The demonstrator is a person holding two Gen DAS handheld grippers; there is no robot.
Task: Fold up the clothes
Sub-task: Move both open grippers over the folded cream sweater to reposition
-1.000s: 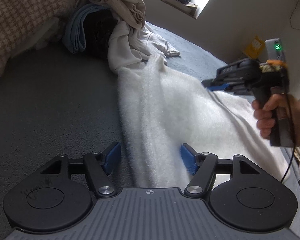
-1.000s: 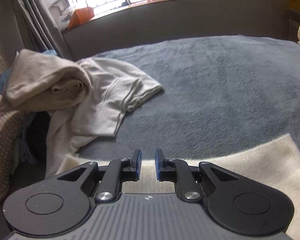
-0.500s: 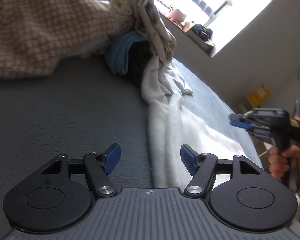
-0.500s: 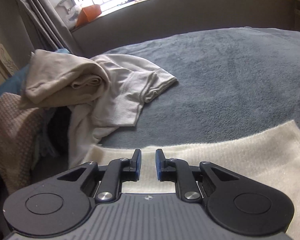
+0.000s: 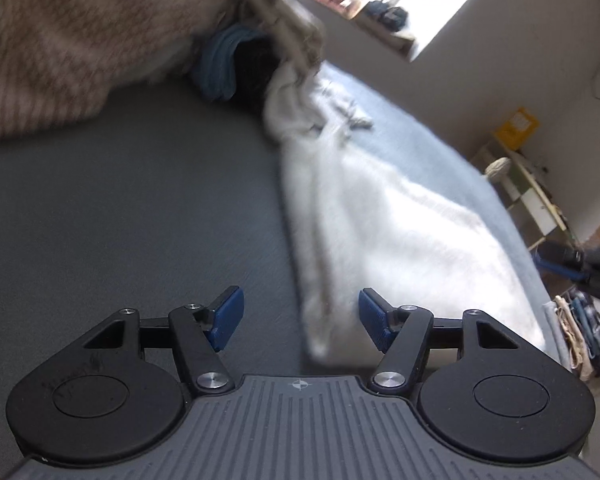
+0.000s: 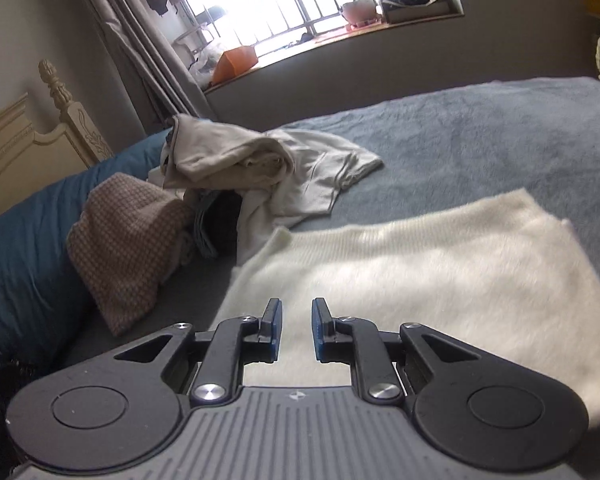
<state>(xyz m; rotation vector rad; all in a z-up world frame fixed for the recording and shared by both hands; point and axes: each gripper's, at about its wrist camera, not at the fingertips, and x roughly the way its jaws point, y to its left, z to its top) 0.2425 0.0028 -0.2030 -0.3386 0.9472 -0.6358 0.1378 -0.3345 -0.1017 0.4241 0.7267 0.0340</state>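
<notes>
While the white fluffy garment (image 6: pixel 440 264) lay flat and folded on the grey bed (image 6: pixel 480 132), both grippers had drawn back from it. The right gripper (image 6: pixel 296 330) had lifted away, its jaws nearly pressed together with nothing between them, so more of the garment showed below. The left gripper (image 5: pixel 301 318) hung spread and empty over the garment's near corner. That fold looked finished; the heap of unfolded clothes (image 6: pixel 260 168) likely came next.
</notes>
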